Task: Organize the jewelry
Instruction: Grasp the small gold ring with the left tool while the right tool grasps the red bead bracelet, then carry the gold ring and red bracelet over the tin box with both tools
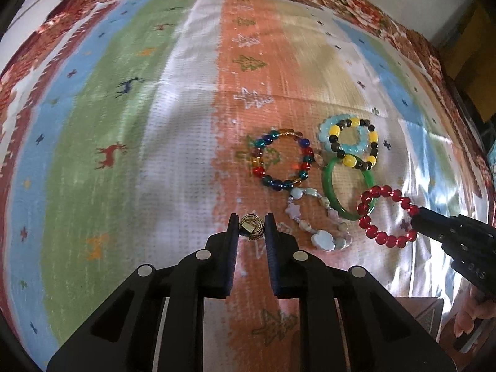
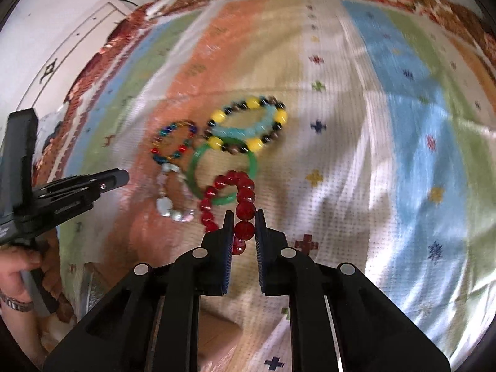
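Cloth: a striped tablecloth [image 1: 130, 117] in green, blue, white and orange, stitched with deer and little trees, covers the whole table under everything.
Green bangle: a smooth, glossy ring [image 1: 329, 186] lying flat on the cloth in the middle of the cluster, its upper edge under the yellow-and-black bead bracelet [image 1: 356, 142], which sits over a pale blue ring.
Multicolour bracelet: glass beads in red, blue, teal and amber [image 1: 280, 158], flat on the orange stripe, just left of the bangle.
Pastel bracelet: chunky star and flower stones [image 1: 319, 217], nearest the left gripper, below the multicolour one.
Red bracelet: round, translucent dark-red beads [image 2: 245, 198], overlapping the bangle's lower right edge.
Right gripper: its tongs [image 2: 243, 221] are closed narrow on the red bracelet, one bead pinched between the tips, the rest of the loop trailing forward onto the bangle.
Gold ring: a small brassy coil [image 1: 251, 231], finely wired.
Left gripper: tongs [image 1: 251, 226] drawn in against the gold ring, holding it at the very tips, left of the pastel bracelet.
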`<state>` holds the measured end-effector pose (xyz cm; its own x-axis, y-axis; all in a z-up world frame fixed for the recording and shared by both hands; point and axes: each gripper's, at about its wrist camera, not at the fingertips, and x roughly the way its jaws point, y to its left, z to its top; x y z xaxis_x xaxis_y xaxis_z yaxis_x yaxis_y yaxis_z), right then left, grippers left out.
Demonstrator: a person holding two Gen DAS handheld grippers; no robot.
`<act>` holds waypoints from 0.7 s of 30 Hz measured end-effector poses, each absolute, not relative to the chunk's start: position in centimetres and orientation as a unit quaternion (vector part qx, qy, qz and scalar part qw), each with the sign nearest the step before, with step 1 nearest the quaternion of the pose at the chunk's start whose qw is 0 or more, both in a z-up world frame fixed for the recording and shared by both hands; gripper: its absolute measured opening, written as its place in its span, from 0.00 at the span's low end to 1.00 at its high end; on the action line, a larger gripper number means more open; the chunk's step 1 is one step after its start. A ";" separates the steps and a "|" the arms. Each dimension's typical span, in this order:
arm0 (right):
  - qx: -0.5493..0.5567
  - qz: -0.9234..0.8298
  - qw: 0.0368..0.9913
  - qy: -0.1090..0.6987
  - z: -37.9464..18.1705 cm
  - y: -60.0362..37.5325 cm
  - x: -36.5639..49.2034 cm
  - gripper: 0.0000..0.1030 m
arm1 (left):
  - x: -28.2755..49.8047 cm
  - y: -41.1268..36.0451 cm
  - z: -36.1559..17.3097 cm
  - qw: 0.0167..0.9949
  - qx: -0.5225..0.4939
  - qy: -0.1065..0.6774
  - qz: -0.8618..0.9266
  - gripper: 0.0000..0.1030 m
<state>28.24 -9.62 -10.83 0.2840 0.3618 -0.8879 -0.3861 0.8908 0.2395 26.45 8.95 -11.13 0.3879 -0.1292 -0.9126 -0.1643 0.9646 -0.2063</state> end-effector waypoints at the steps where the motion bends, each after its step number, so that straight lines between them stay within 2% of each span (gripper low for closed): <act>1: -0.014 0.240 0.805 0.543 -10.3 -9.5 28.0 0.14 | 26.2 9.0 -10.8 0.824 -0.135 0.550 0.013 0.16; 21: 0.017 0.301 0.836 0.458 -3.5 -10.0 23.0 0.14 | 21.0 5.2 -5.0 0.868 -0.109 0.483 -0.015 0.16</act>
